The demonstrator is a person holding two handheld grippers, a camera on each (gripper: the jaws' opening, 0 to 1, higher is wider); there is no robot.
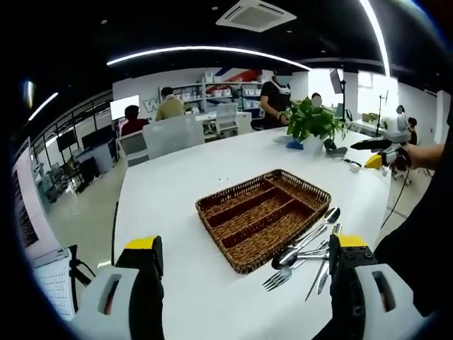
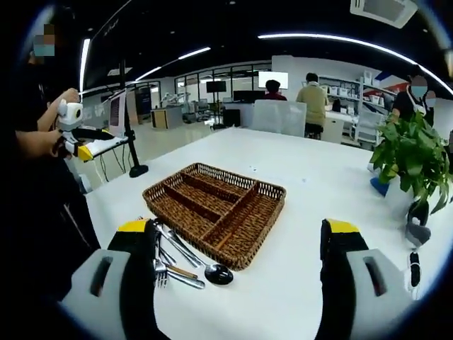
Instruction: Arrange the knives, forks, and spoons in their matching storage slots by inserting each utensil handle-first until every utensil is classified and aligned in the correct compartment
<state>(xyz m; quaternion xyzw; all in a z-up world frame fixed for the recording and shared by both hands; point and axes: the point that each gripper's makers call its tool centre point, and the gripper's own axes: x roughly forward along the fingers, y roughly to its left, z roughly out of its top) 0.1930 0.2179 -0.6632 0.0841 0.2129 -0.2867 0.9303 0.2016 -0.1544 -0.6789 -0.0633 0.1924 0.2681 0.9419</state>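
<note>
The wicker tray sits out on the white desk, split into long slots plus one crosswise slot at an end, and all of them look bare. The utensils are in a loose pile on the desk, right against the tray's near corner: spoons, a fork and what looks like a knife, lying crossed over each other. In the right gripper view the same pile is just beside the left jaw, with a spoon bowl touching the tray rim.

No readable writing anywhere; there's a big letter on the far wall in the left gripper view but it's too blurry to make out.

Left hand-held gripper hovers above the desk, jaws wide apart, nothing between them. Right hand-held gripper is the same: spread wide, holding nothing, aimed at the tray.

Further out: a potted plant on the desk's far side, and people seated at desks behind.
</note>
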